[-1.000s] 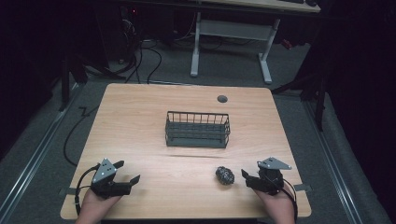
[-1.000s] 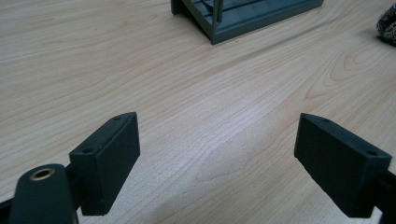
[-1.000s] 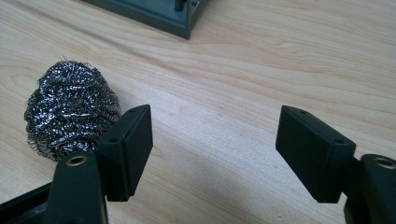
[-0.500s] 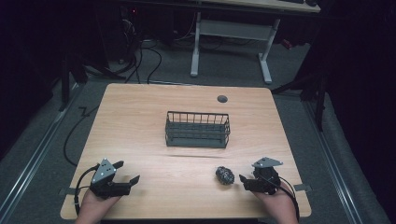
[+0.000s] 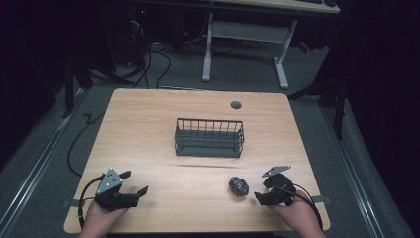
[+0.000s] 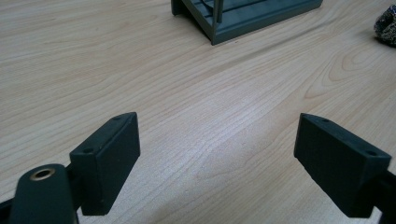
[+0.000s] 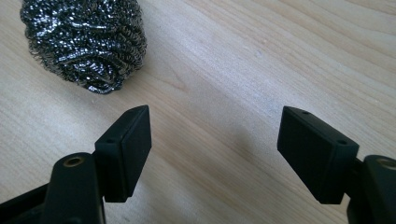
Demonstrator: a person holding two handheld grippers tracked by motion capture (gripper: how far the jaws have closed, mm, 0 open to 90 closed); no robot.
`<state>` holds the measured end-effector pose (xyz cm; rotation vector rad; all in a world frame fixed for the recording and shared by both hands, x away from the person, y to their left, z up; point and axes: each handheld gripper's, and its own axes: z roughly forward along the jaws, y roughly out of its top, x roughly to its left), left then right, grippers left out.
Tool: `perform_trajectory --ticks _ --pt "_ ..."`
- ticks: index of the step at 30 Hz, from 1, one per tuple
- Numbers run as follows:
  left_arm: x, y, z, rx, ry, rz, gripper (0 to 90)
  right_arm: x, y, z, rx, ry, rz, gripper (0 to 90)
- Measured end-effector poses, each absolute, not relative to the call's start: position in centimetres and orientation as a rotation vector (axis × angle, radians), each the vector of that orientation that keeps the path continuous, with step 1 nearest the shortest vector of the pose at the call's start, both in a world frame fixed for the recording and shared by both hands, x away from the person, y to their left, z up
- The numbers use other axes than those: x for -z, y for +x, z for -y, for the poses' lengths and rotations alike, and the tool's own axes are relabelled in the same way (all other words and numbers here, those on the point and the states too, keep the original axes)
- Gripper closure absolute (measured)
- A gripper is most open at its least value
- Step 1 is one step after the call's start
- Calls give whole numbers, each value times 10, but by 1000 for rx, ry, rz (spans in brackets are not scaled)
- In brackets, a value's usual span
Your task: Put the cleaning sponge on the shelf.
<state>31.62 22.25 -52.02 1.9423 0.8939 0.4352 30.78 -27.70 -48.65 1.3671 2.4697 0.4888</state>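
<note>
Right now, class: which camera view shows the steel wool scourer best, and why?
The right gripper view: the steel wool scourer sits close and its coiled strands are sharp. The high view shows it as a small dark ball on the table; the left gripper view catches an edge.

High view overhead; tongs views low, close; share scourer (image 5: pixel 237 186).

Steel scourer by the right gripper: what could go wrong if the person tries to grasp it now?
The steel scourer lies to one side of the open right gripper. Its jaws have just been opening with nothing between them, so closing now would probably catch nothing. The scourer looks round, so one jaw could push it away across the table.
</note>
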Motion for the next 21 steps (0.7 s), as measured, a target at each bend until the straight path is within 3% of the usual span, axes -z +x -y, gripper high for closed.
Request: perform_trajectory --ticks 21 --pt "522 315 -222 -439 1951 -908 144 469 324 253 -292 1313 -2632 229"
